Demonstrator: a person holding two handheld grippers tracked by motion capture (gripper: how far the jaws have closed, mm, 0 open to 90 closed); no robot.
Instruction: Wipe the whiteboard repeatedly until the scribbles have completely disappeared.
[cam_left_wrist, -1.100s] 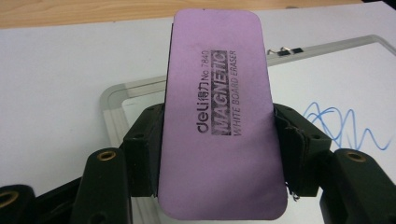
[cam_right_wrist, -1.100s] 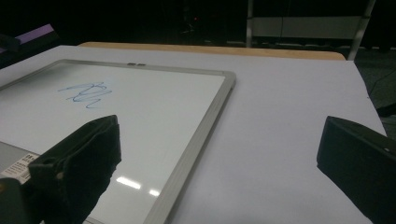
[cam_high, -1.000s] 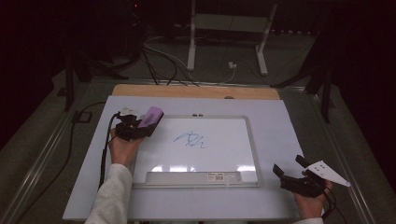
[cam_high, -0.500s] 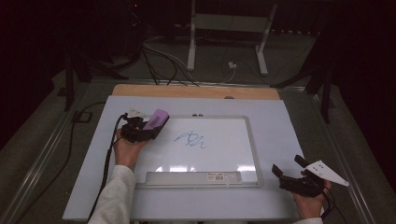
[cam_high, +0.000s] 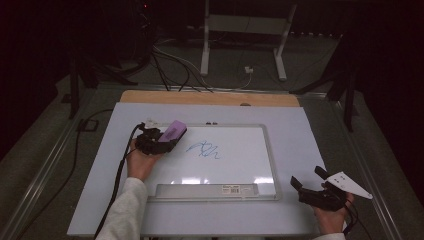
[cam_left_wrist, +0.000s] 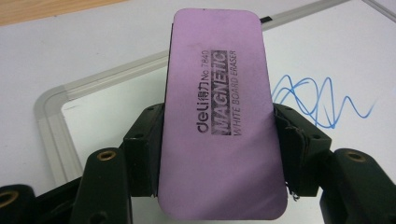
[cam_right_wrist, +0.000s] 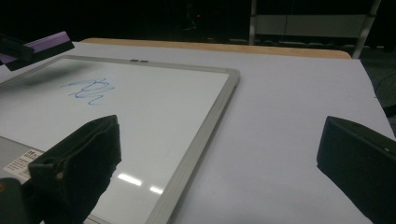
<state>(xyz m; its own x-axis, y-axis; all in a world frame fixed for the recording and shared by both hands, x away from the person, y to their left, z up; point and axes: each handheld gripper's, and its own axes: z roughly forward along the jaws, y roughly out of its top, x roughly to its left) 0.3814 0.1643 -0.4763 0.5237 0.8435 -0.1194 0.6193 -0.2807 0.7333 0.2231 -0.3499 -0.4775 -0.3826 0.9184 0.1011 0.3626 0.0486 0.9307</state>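
Now, table (cam_high: 300, 145): pale sheet, wooden strip along the far edge.
Whiteboard (cam_high: 235, 165): flat at centre, blue scribble (cam_high: 204, 150) left of middle.
Magnetic eraser (cam_left_wrist: 219, 116): purple, pinched across its width, hovering just left of the scribble.
Left gripper (cam_high: 159, 142): clamped on the eraser, forearm angled in from below.
Right gripper (cam_high: 312, 187): jaws wide, empty, resting off the board's near right corner.
Advice: lower the eraser flat, sweep rightward across the ink, even pressure.

The right gripper (cam_right_wrist: 219, 163) stands with both black jaws wide apart above the pale grey tabletop (cam_right_wrist: 299, 102). The silver-framed whiteboard (cam_right_wrist: 154, 112) lies at left, bearing a blue marker scribble (cam_right_wrist: 88, 91). A purple rectangular eraser (cam_right_wrist: 44, 46) hovers over its far-left corner.
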